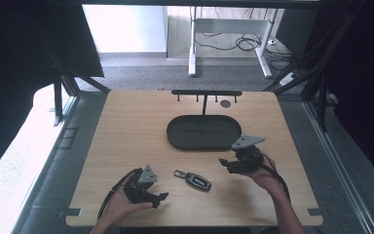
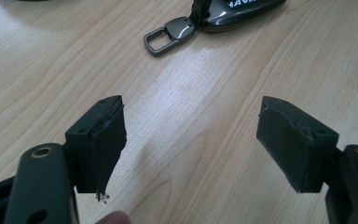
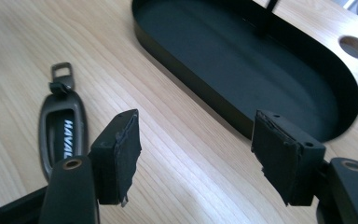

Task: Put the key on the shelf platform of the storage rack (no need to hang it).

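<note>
A dark car key fob [image 1: 197,181] with a metal clip lies flat on the wooden table [image 1: 126,136], between my two grippers. My left gripper [image 1: 161,198] rests near the front edge, left of the fob, its jaws open and empty. In the left gripper view the fob [image 2: 233,9] and its clip [image 2: 170,33] lie ahead of the left gripper [image 2: 191,144]. My right gripper [image 1: 225,165] hovers right of the fob, jaws apart with nothing between them. In the right gripper view the fob [image 3: 63,133] lies left of the right gripper [image 3: 196,156], and the black oval tray [image 3: 261,74] is ahead.
The black oval tray [image 1: 175,139] sits at the table's middle back, with a black hook rack [image 1: 206,92] standing behind it. A round hole [image 1: 225,103] is in the tabletop near the rack. A desk frame and cables stand on the floor beyond the table.
</note>
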Available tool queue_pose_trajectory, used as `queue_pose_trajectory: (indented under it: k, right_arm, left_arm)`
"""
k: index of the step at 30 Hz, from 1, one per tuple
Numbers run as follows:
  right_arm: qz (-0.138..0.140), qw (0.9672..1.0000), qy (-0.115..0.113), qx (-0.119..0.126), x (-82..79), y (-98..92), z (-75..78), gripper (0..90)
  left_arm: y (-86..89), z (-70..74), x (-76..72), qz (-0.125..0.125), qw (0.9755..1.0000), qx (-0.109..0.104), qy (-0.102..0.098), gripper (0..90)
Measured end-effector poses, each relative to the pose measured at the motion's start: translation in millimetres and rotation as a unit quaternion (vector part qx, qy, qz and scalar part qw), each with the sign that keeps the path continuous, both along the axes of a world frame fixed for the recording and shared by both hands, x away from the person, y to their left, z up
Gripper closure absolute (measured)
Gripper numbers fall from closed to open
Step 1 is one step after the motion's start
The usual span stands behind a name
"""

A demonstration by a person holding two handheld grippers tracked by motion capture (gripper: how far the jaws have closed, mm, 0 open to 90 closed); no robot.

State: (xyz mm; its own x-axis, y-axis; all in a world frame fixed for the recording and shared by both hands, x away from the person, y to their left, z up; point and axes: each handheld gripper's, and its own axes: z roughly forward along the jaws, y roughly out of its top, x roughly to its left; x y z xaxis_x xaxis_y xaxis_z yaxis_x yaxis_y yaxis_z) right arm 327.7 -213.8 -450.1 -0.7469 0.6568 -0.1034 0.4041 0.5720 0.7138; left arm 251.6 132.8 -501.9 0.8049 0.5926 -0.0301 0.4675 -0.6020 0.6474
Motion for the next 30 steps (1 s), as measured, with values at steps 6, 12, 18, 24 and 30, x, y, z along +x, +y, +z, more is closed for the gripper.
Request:
queue_pose_trajectory:
  k: [6,12,18,24,30]
  right_arm:
    - [0.023,0.9994,0.017,-0.018,3.0,20.7,1.7,33.0]
    - [0.052,0.9969,0.048,-0.034,2.8,41.0,-2.8,33.5]
    - [0.072,0.9936,0.07,-0.051,-0.2,56.3,-6.9,34.6]
    - [0.108,0.9858,0.105,-0.074,-9.3,78.6,-13.0,37.3]
    - [0.121,0.9786,0.126,-0.109,-13.6,95.4,-21.4,38.9]
  left_arm:
    - [0.0,0.0,0.0,-0.001,1.0,0.001,0.0,24.1]
    - [0.8,0.5,0.0,0.0,1.0,-0.002,0.0,24.1]
    - [1.1,0.9,-0.1,0.0,1.0,-0.002,0.0,24.1]
    - [0.9,1.0,0.2,-0.003,1.0,-0.001,-0.002,24.2]
    - [1.7,1.5,0.4,-0.003,1.0,-0.003,-0.002,24.2]
